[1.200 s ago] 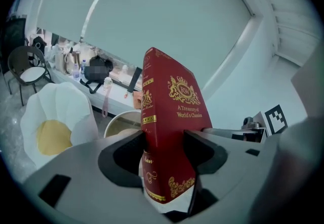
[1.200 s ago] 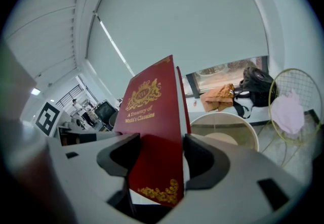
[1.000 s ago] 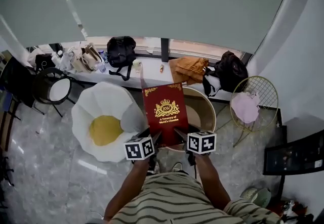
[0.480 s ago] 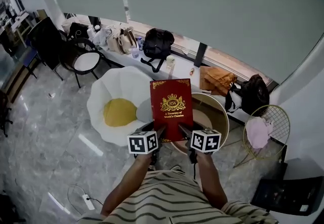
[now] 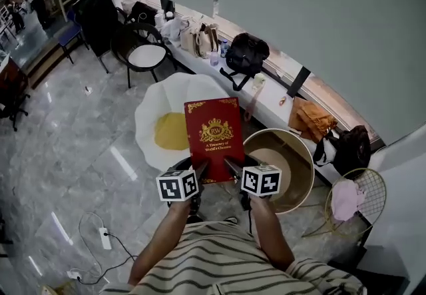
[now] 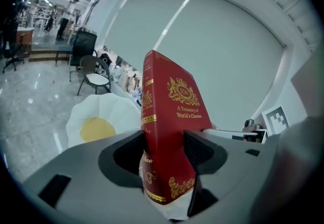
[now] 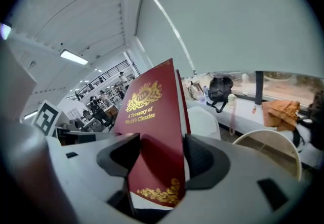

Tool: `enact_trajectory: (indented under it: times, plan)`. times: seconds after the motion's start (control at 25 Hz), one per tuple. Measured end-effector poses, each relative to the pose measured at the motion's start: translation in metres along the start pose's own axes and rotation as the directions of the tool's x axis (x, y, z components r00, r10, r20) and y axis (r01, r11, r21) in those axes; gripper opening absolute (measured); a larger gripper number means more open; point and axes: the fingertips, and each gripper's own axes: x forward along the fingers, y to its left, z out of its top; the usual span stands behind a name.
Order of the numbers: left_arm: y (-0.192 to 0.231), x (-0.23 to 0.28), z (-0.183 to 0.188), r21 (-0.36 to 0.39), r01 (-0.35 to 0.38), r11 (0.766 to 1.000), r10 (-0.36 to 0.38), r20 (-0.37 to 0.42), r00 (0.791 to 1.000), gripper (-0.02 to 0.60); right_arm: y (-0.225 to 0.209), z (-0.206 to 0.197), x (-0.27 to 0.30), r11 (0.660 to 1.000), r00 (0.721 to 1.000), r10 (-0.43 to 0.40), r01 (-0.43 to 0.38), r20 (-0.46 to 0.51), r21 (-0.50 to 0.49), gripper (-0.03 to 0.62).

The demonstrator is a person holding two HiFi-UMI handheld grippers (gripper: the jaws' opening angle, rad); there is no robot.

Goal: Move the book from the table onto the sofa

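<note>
A red hardback book [image 5: 213, 138] with gold print is held up in the air in front of the person. My left gripper [image 5: 200, 172] is shut on its lower left corner and my right gripper [image 5: 231, 169] on its lower right corner. In the left gripper view the book [image 6: 169, 132] stands upright between the jaws, spine toward the camera. In the right gripper view its cover [image 7: 152, 137] fills the gap between the jaws. Beyond the book lies the white flower-shaped sofa [image 5: 154, 114] with a yellow centre cushion [image 5: 172, 131].
A round beige table [image 5: 294, 166] stands to the right of the book. A long white ledge [image 5: 269, 97] by the window carries bags and clothes. A black chair [image 5: 145, 55] stands at upper left, a wire chair [image 5: 353, 197] at right. A power strip [image 5: 104, 238] lies on the marble floor.
The view has swung left with the person turning; the book, still held by both grippers, has moved off the round table toward the white sofa.
</note>
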Motion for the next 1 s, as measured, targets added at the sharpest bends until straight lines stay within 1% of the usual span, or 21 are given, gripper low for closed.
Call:
enact_trajectory:
  times: [0.24,0.52,0.8,1.0]
  plan:
    - [0.071,-0.029,0.016,-0.085,-0.058,0.995,0.063,0.053,0.997,0.253,0.059,0.005,0.059,0.995,0.996,0.066,-0.070,-0.053,-0.072,0.288]
    - [0.146,-0.055,0.046,-0.135,-0.079,0.988,0.090,0.082,0.993,0.252,0.119,0.016,0.122,0.987,0.992,0.091,-0.102,-0.088,-0.122,0.288]
    - [0.193,-0.071,0.072,-0.148,-0.071,0.986,0.087,0.101,0.991,0.252,0.161,0.028,0.160,0.984,0.992,0.086,-0.099,-0.090,-0.151,0.288]
    - [0.205,-0.065,0.084,-0.172,-0.055,0.983,0.075,0.110,0.991,0.252,0.164,0.039,0.174,0.984,0.994,0.069,-0.082,-0.086,-0.158,0.288]
